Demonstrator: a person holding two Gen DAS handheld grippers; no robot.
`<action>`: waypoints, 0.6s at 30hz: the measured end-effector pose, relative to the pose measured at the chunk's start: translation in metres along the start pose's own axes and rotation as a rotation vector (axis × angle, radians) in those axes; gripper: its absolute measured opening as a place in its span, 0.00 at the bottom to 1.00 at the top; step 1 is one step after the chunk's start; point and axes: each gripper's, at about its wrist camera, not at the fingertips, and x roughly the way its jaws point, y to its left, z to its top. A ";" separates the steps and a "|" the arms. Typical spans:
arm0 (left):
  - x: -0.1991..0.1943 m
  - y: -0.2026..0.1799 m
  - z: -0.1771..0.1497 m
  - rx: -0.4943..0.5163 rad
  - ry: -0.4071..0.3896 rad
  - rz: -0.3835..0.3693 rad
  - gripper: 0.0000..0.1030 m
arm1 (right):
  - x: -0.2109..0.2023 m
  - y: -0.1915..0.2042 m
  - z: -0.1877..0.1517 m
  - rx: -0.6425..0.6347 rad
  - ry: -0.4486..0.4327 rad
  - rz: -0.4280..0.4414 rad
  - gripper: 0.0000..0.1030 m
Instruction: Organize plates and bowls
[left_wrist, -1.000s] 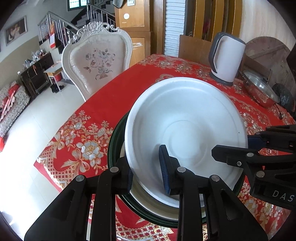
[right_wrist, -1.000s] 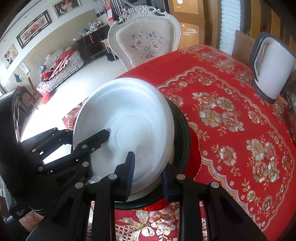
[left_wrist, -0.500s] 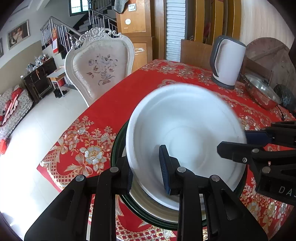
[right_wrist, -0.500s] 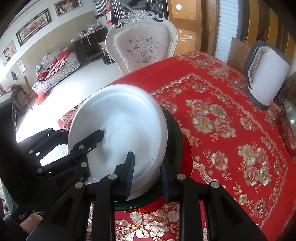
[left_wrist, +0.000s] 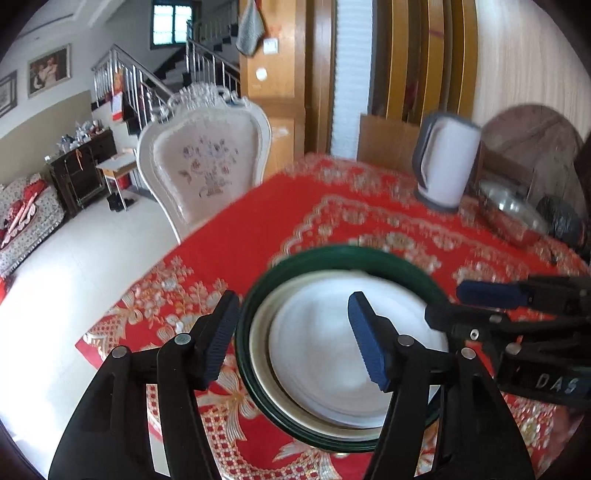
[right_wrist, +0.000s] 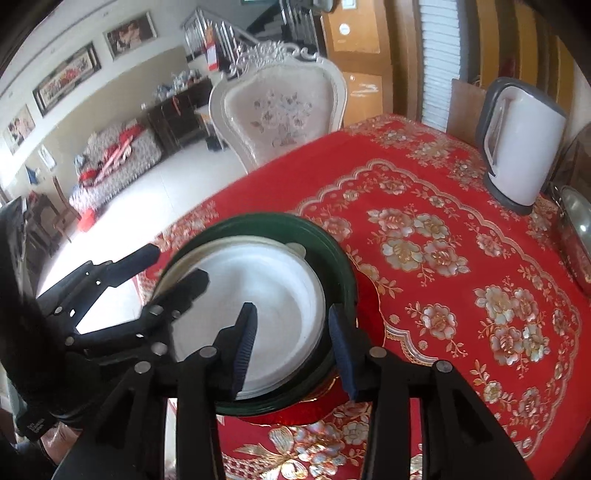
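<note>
A white plate (left_wrist: 325, 354) lies flat on a cream plate (left_wrist: 258, 354) inside a dark green plate (left_wrist: 332, 254), a stack on the red floral tablecloth (right_wrist: 424, 258). My left gripper (left_wrist: 291, 336) is open above the stack's near left rim, holding nothing. My right gripper (right_wrist: 291, 343) is open above the stack's right rim, with the white plate (right_wrist: 269, 295) and green rim (right_wrist: 332, 243) between and below its fingers. Each gripper shows in the other's view.
A white electric kettle (left_wrist: 447, 162) stands at the back of the table, with a steel pot lid (left_wrist: 513, 206) to its right. A white ornate chair (left_wrist: 207, 162) stands at the table's far left edge. The table's near left edge drops to the floor.
Both grippers opened and let go of the white plate, which went from tilted and lifted to lying flat on the stack. Both grippers rose and pulled back.
</note>
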 end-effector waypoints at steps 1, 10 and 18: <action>-0.004 0.002 0.002 -0.014 -0.022 -0.004 0.62 | -0.003 0.001 -0.002 0.003 -0.025 -0.009 0.45; -0.020 0.010 0.000 -0.096 -0.116 0.054 0.63 | -0.031 0.023 -0.017 -0.006 -0.320 -0.124 0.60; -0.020 0.006 -0.010 -0.098 -0.140 0.166 0.64 | -0.024 0.027 -0.030 0.005 -0.426 -0.248 0.70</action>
